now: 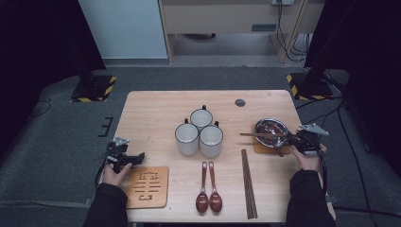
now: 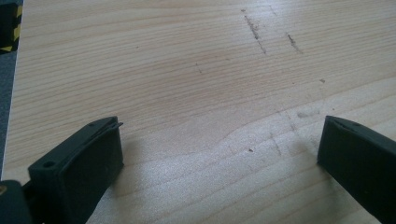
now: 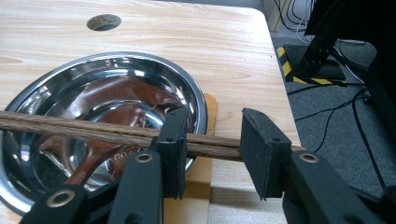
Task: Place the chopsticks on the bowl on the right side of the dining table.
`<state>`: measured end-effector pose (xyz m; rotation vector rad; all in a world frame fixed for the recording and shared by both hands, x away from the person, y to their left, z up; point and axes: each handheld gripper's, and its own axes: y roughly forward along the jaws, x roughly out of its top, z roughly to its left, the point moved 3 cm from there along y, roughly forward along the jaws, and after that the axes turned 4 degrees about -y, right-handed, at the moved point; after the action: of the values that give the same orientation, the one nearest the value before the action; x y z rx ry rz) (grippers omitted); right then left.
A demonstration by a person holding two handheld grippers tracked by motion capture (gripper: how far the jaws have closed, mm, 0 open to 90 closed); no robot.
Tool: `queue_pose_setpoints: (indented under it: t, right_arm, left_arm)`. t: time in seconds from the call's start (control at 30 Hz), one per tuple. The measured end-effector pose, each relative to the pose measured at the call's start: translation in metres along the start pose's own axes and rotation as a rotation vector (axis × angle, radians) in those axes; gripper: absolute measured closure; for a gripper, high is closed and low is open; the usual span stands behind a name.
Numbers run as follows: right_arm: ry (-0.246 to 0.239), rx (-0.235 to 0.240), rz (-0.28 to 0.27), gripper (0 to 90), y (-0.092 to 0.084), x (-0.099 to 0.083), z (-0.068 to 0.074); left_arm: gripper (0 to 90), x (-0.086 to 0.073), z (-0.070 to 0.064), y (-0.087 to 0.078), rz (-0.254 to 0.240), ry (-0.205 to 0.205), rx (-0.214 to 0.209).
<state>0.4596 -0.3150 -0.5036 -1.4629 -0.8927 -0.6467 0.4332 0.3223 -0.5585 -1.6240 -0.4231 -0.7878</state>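
A grey carpeted floor lies around a pale, straight-grained wooden worktop (image 1: 142, 118) with rounded corners and a small round grey cap (image 1: 240, 102) set in it near the far edge. At the right side stands a shiny round steel bowl (image 1: 271, 126) on a flat square wooden coaster (image 3: 201, 177); a dark reddish-brown wooden spoon (image 3: 100, 144) lies inside the bowl. Across the bowl's rim rests a pair of slim brown wooden chopsticks (image 1: 257, 135), pointing left.

The right gripper (image 3: 212, 144) is at the bowl's right edge. Its black, blocky jaws stand part open with the near ends of the chopsticks passing between them; the left jaw touches the sticks, while a clear gap shows before the right jaw, so the pads do not pinch them.

The left gripper (image 1: 126, 158) sits low at the worktop's near left, just beside a square wooden trivet with cut-out slots (image 1: 147, 187). Its jaws stand wide apart over bare, scuffed wood with nothing between them.

At the middle, three white enamel mugs with dark rims (image 1: 200, 132) cluster together, touching. Nearer lie two glossy reddish-brown wooden spoons (image 1: 209, 189) side by side, bowls toward the near edge, and to their right a second pair of long brown chopsticks (image 1: 248, 184) lying straight, near to far.
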Motion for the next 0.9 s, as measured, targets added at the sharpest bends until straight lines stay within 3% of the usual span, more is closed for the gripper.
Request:
queue_pose_setpoints:
  t: [0.9]
  right_arm:
    - [-0.005,0.015,-0.005,61.3,0.0007,0.0019,0.0052]
  left_arm:
    - [0.0,0.0000,0.0000,0.0000,0.000,0.000,0.000]
